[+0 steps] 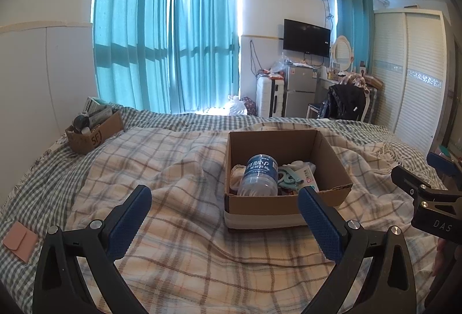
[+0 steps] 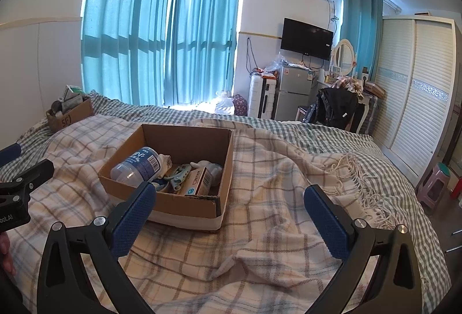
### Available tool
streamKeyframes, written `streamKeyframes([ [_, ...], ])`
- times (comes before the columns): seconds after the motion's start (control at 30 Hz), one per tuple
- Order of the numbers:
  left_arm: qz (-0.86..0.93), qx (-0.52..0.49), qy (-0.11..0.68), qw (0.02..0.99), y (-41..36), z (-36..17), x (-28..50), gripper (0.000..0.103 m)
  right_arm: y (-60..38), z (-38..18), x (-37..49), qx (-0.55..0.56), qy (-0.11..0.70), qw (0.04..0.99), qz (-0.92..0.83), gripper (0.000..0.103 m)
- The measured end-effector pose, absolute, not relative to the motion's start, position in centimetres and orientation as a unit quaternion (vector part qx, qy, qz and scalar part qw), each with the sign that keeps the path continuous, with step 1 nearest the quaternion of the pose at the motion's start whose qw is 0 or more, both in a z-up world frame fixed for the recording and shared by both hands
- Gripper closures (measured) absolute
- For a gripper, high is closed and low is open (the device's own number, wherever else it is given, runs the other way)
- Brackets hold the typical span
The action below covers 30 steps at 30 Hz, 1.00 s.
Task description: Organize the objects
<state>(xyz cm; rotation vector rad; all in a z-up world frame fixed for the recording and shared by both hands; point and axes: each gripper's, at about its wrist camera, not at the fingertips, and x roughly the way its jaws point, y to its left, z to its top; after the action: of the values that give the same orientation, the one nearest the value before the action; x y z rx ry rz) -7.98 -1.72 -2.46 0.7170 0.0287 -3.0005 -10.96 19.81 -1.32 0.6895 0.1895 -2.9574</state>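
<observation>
An open cardboard box [image 1: 332, 152] [image 2: 225, 158] sits on the plaid blanket in the middle of the bed. Inside lie a clear water bottle with a blue label [image 1: 258, 175] [image 2: 137, 166], pale green clips [image 1: 288, 178] [image 2: 179, 174], a small carton [image 2: 196, 184] and a white item [image 2: 208, 166]. My left gripper [image 1: 225, 198] is open and empty, just in front of the box. My right gripper [image 2: 229, 198] is open and empty, to the right of the box's near corner. A pink wallet [image 1: 20, 240] lies on the bed at far left.
A second cardboard box [image 1: 92, 132] [image 2: 69, 114] full of small items stands at the bed's far left corner. The blanket's fringe [image 2: 361, 184] trails at the right. A wardrobe [image 2: 418, 100], fridge [image 2: 291, 94], chair and a stool [image 2: 433, 187] stand beyond the bed.
</observation>
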Motion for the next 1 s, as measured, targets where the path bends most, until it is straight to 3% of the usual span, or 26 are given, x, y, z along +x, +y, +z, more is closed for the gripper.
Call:
streamKeyframes([
  [1.0,-0.971,0.239,0.0,0.031,-1.62,-2.92,-8.27,0.0,19.3,-2.03,-11.25,0.234,0.066,0.053,-0.969,0.0],
])
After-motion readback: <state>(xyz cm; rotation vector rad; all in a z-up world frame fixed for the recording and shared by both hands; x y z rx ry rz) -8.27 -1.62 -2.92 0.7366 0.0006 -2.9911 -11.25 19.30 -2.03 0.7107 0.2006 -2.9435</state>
